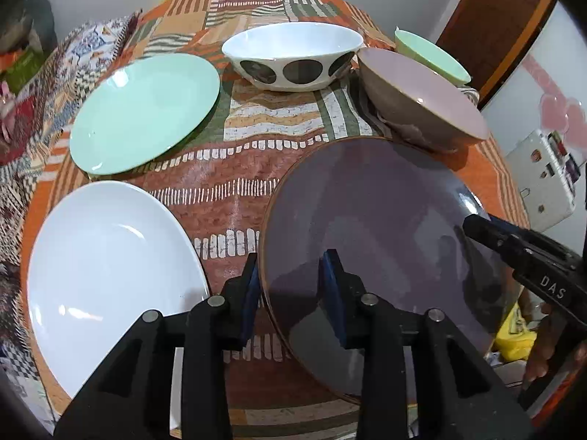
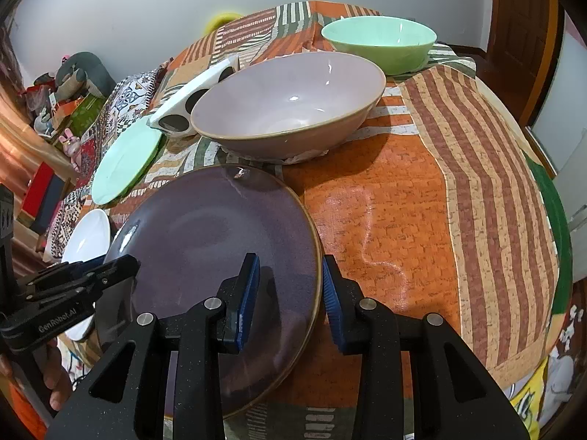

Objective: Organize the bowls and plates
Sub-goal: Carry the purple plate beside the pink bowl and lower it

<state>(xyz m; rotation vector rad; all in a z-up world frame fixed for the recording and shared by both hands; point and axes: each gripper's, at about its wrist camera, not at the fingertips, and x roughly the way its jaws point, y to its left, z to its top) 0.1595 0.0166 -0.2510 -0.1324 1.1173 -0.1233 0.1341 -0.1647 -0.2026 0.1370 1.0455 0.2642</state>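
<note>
A purple plate (image 1: 367,212) (image 2: 212,227) lies at the front of the patterned tablecloth (image 2: 403,201). My left gripper (image 1: 292,289) (image 2: 124,264) straddles its left rim, one pad outside and one over the plate, with slack between them. My right gripper (image 2: 290,289) (image 1: 471,225) is shut on the right rim. A white plate (image 1: 110,275) and a mint plate (image 1: 143,113) lie to the left. Behind stand a white bowl with dark dots (image 1: 293,55), a mauve bowl (image 2: 290,99) and a mint bowl (image 2: 378,44).
The table's right half (image 2: 458,183) holds only cloth. Toys and boxes (image 2: 80,73) crowd a shelf on the left. A white box (image 1: 543,179) and a wooden door (image 2: 521,36) are off the table to the right. A hand (image 2: 55,385) holds the left gripper.
</note>
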